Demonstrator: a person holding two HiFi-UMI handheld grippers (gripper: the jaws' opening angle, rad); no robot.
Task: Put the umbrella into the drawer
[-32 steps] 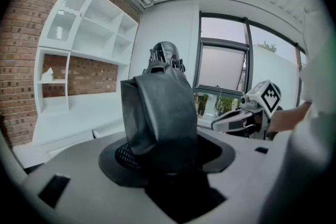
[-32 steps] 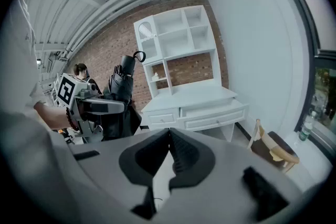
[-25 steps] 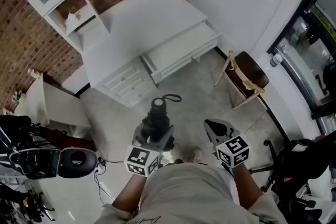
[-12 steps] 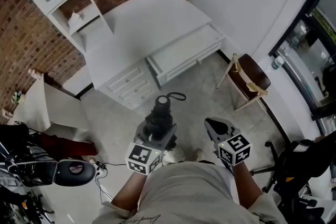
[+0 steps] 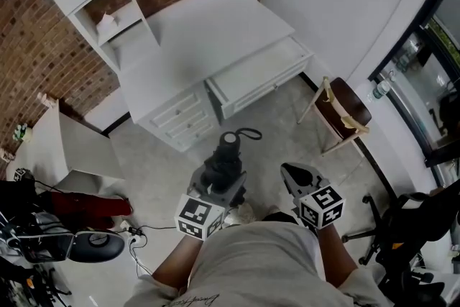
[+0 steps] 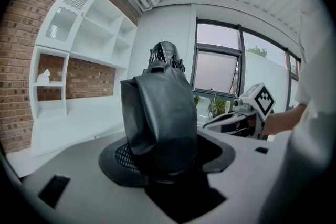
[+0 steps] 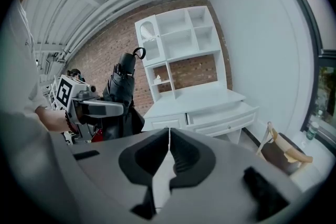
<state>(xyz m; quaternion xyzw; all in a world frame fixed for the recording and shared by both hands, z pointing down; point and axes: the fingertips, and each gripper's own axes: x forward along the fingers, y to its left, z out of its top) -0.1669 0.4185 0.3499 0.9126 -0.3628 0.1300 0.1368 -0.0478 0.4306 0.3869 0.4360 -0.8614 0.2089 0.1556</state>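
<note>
A folded black umbrella point(image 5: 224, 158) stands upright in my left gripper point(image 5: 219, 180), whose jaws are shut wide around its fabric body; its strap loop points toward the desk. In the left gripper view the umbrella point(image 6: 160, 113) fills the space between the jaws of the left gripper point(image 6: 163, 152). My right gripper point(image 5: 289, 172) hovers to the right of it with nothing in it, and the right gripper view shows that gripper point(image 7: 168, 134) with its jaws touching. The white desk's wide drawer point(image 5: 262, 72) is pulled out ahead, seen also as the drawer point(image 7: 220, 116) beyond the right jaws.
A white hutch with shelves point(image 5: 108, 18) sits on the desk against a brick wall. A brown-seated chair point(image 5: 343, 108) stands at the right. A black scooter point(image 5: 72, 244) and a white board point(image 5: 72, 147) are at the left. Grey floor lies between me and the desk.
Both grippers, the left still holding the umbrella, have moved forward toward the desk; the desk and open drawer now sit closer in the head view.
</note>
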